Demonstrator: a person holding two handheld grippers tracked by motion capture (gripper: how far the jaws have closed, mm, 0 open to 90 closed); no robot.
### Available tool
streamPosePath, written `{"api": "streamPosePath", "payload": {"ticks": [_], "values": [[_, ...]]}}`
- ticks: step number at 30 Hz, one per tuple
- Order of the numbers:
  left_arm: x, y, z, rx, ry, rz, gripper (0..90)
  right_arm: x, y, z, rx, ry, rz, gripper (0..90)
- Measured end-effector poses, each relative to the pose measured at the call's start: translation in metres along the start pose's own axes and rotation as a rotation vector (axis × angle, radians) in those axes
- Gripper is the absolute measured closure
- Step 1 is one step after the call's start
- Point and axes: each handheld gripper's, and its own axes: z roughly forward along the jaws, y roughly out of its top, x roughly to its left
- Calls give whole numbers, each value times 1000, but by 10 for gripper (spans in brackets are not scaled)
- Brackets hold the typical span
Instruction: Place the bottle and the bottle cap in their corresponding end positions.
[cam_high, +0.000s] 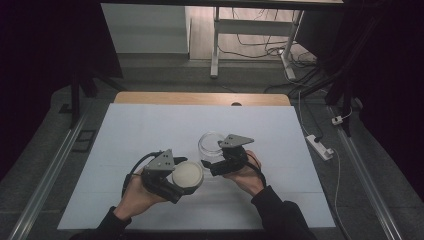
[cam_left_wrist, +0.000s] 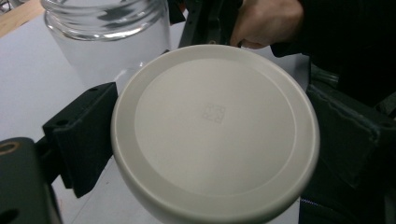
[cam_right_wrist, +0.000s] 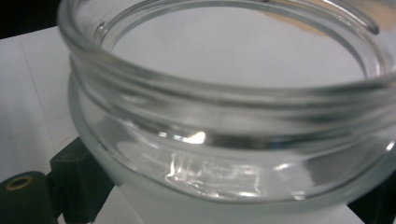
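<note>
The left gripper (cam_high: 186, 176) clamps a round white lid (cam_high: 187, 175) between its jaws, flat face up. Just beside it, on its far right, the right gripper (cam_high: 209, 161) grips an open glass jar (cam_high: 210, 144) standing upright on the white table (cam_high: 150, 130).

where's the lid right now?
The white lid is off the glass jar, clamped between the jaws of the left gripper at the near centre of the high view, just left of the jar that the right gripper holds.
</note>
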Motion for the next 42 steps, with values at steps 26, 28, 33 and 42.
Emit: {"api": "streamPosePath", "payload": {"ticks": [26, 28, 33, 42], "values": [[-6, -24, 45, 65, -13, 3, 81, -15, 8, 36, -3, -29, 4, 71], [-5, -25, 49, 74, -14, 8, 81, -17, 8, 39, -1, -33, 5, 71], [-4, -26, 60, 76, -18, 12, 80, -21, 10, 46, -2, -45, 1, 71], [4, -30, 77, 87, 19, 18, 81, -30, 11, 56, -1, -69, 7, 71]]}}
